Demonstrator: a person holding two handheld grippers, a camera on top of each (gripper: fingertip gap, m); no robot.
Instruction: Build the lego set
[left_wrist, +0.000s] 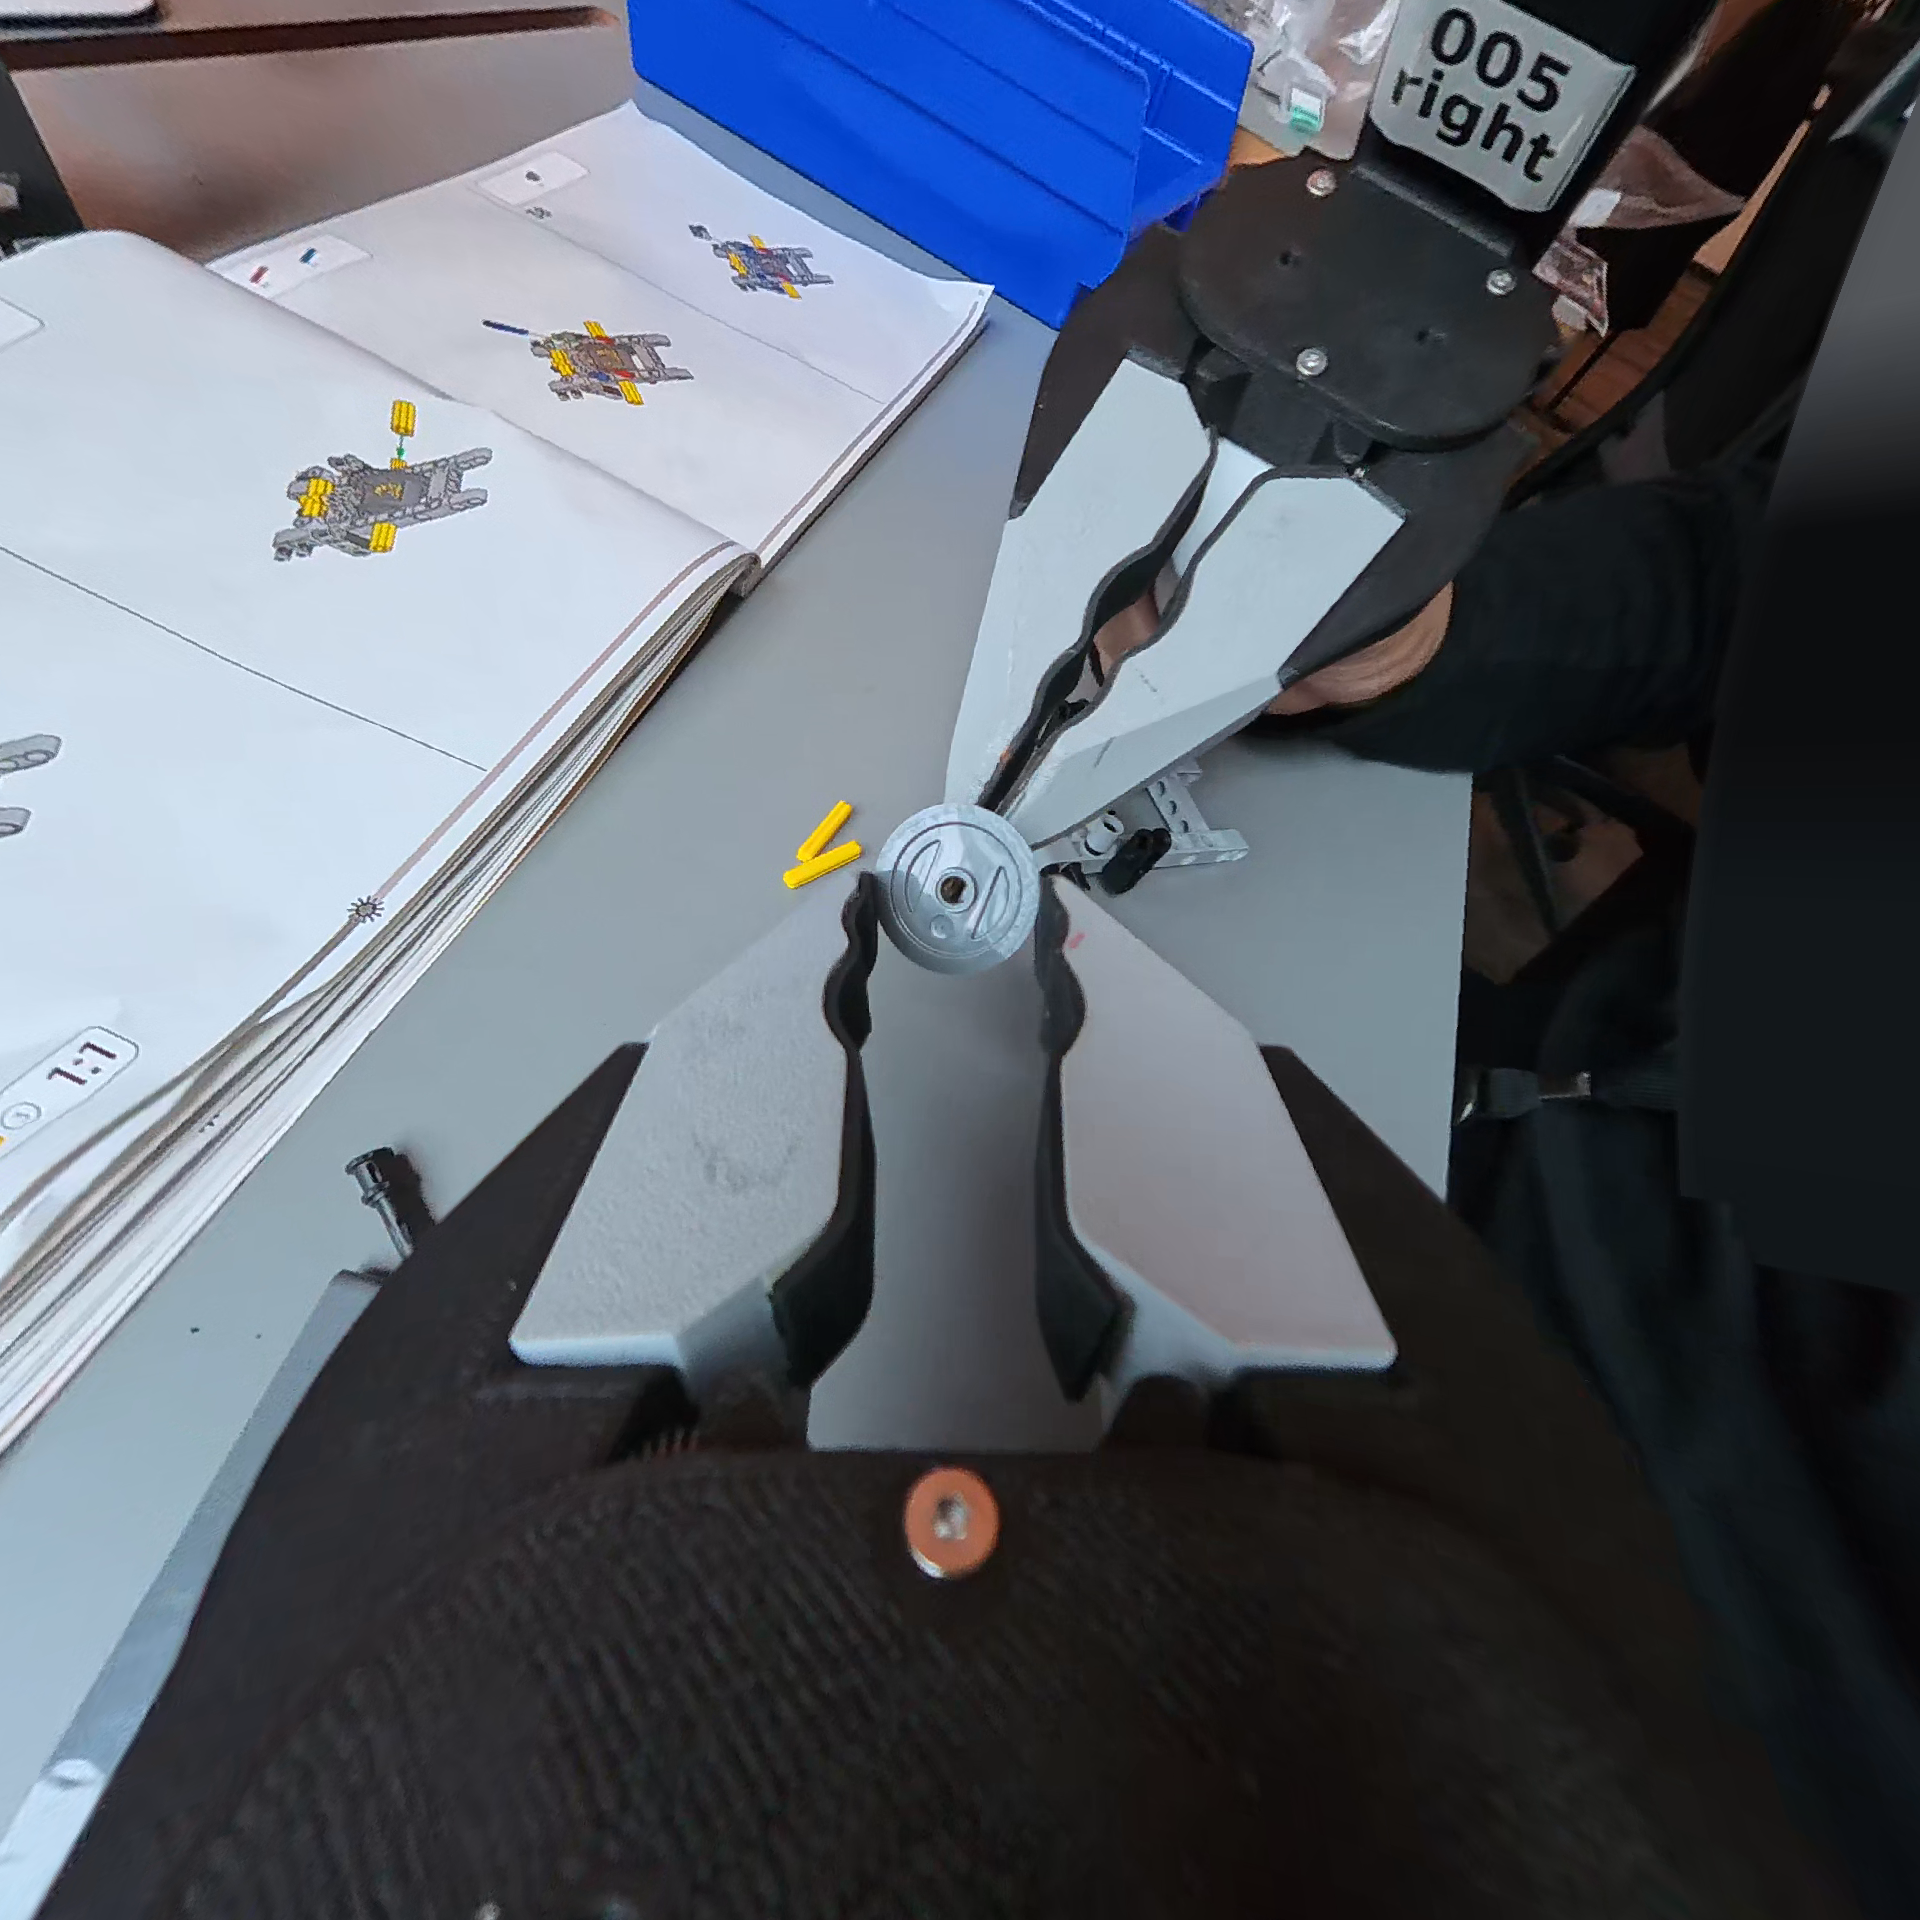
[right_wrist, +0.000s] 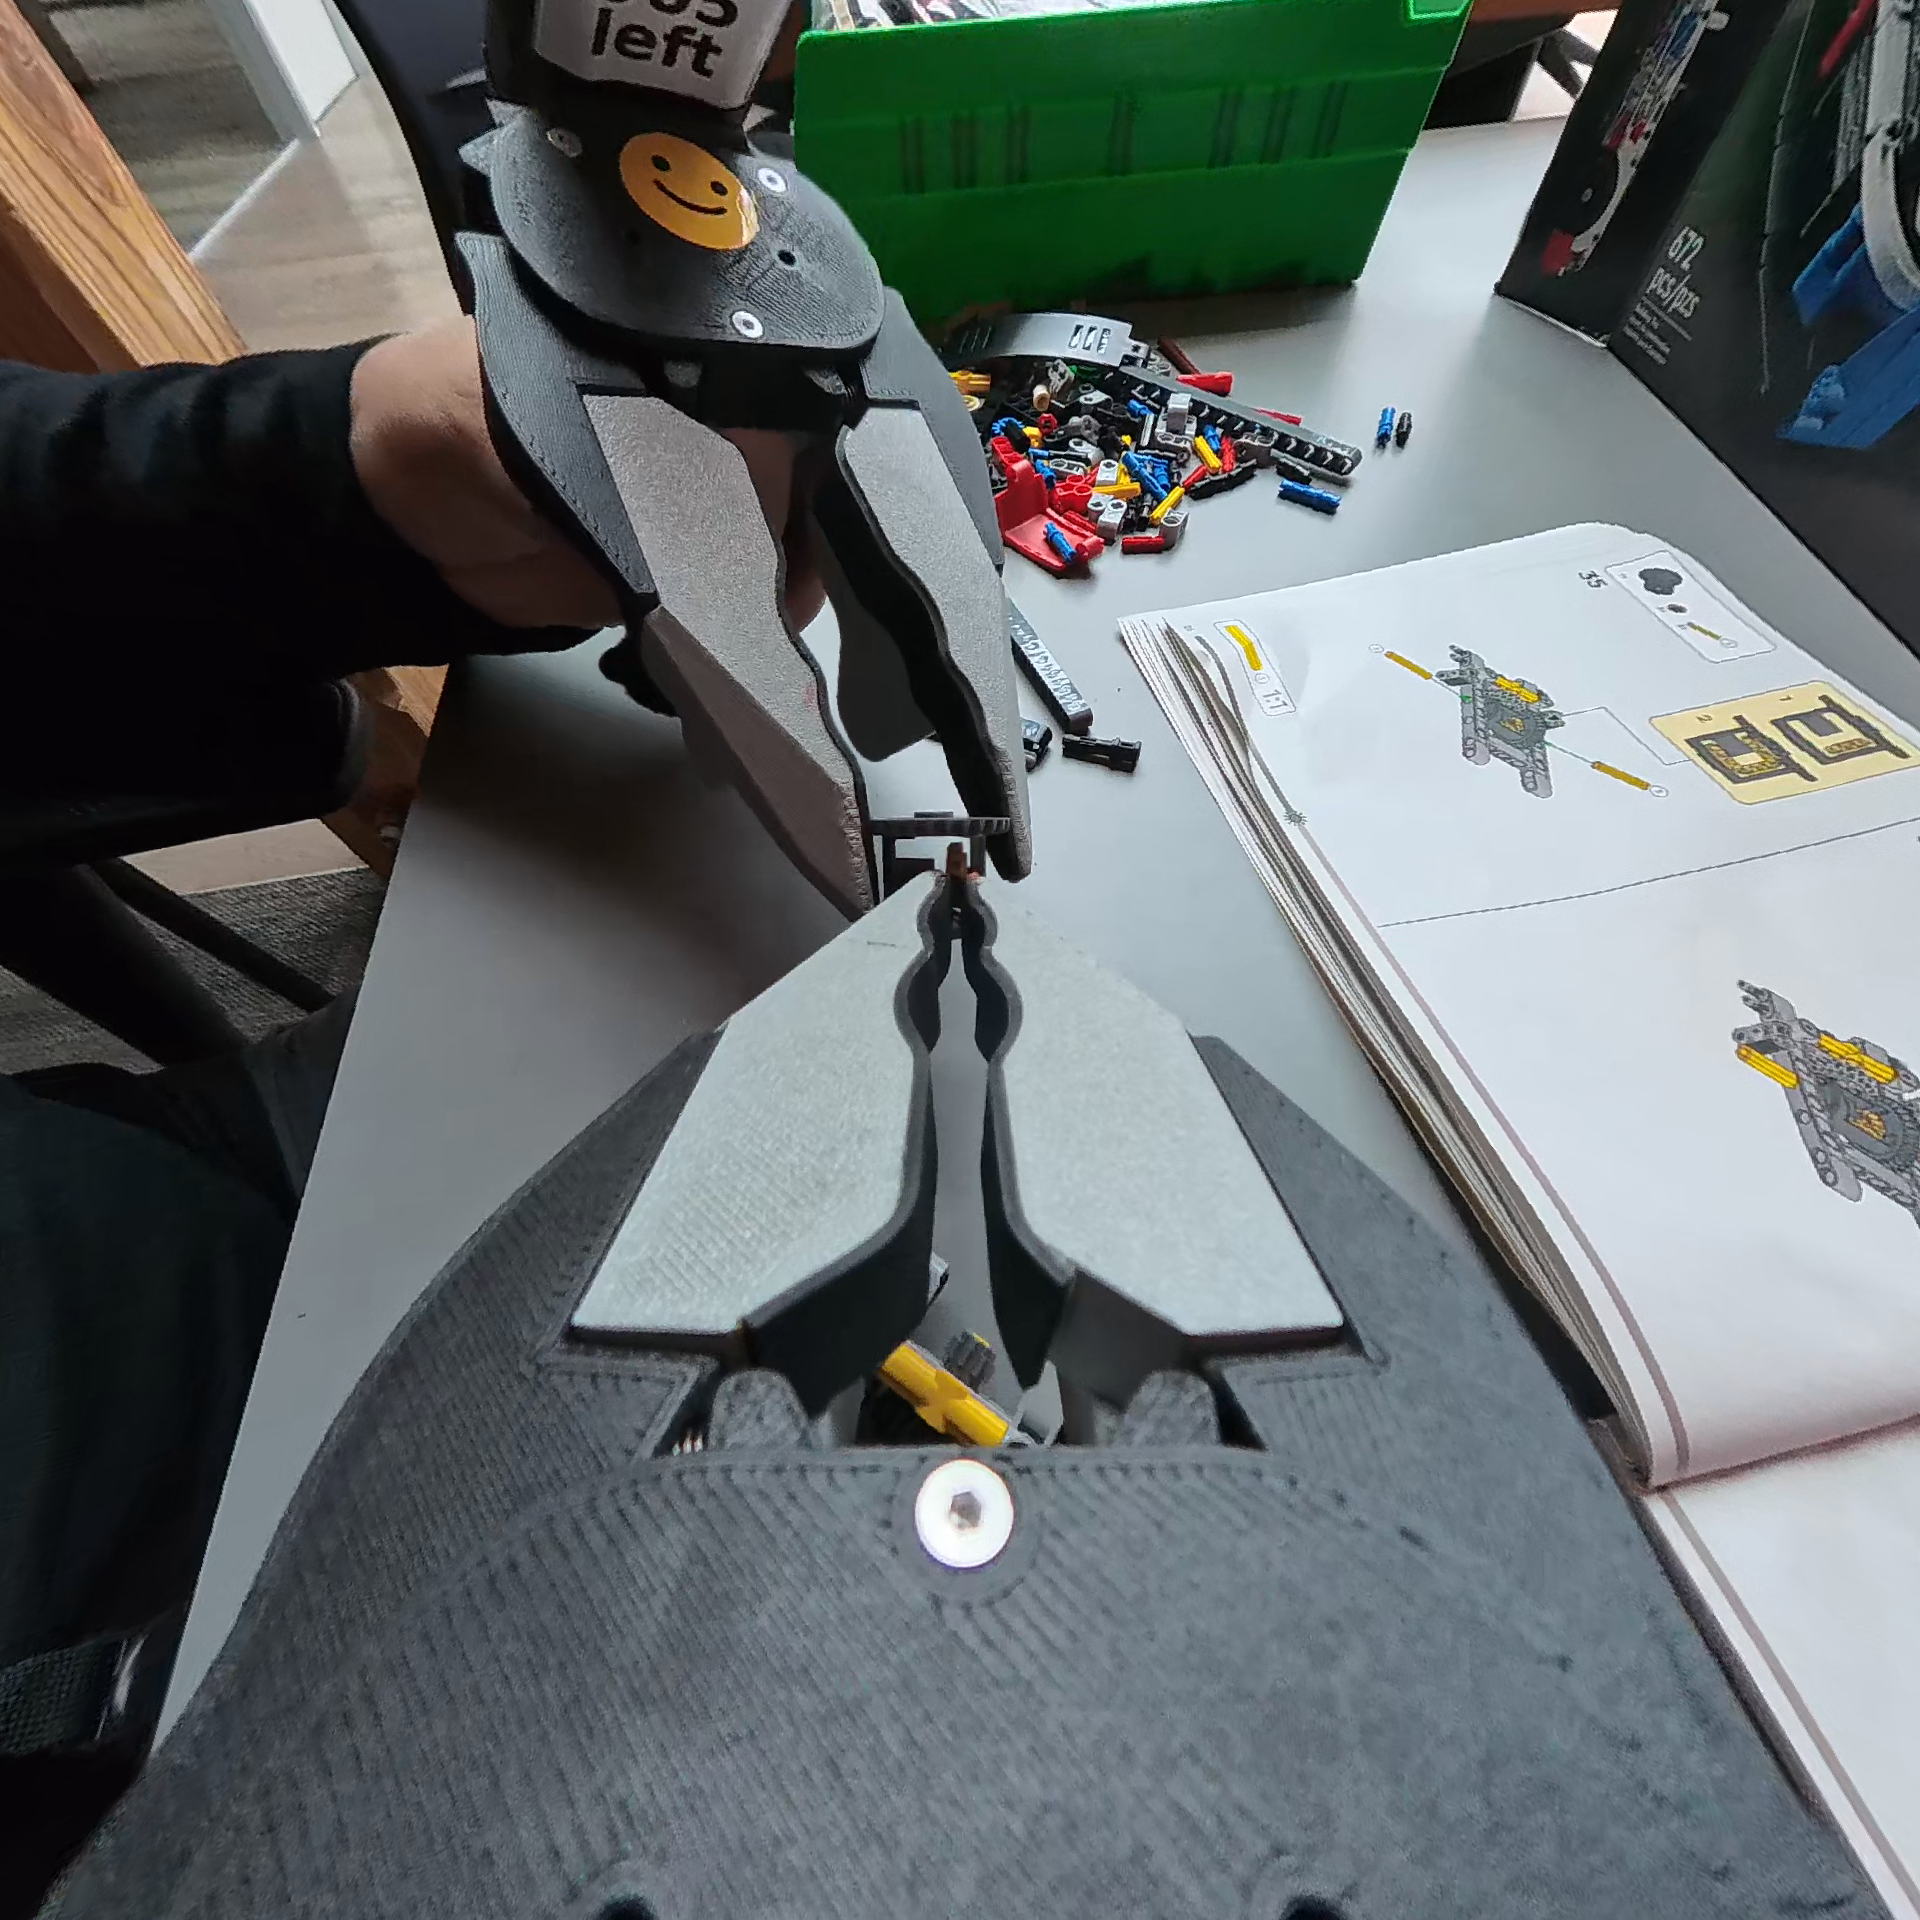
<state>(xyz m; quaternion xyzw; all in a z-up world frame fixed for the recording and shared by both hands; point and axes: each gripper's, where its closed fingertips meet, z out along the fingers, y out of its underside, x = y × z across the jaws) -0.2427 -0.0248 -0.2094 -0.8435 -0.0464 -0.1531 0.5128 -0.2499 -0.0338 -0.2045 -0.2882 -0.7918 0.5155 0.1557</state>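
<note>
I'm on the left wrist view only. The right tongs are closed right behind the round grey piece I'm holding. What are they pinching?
Observer: The right wrist view shows the right tongs shut on a small dark pin, close under the round piece in the left tongs.
Operator: Where are the spare parts?
Observer: A loose pile of pieces lies on the table in front of a green bin.
Operator: Anything else back there?
Observer: A dark set box stands beyond the booklet.

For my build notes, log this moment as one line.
left gripper: shut on round grey gear | right gripper: shut on small dark pin, meeting gear | two yellow axles loose on table | manual open
</note>
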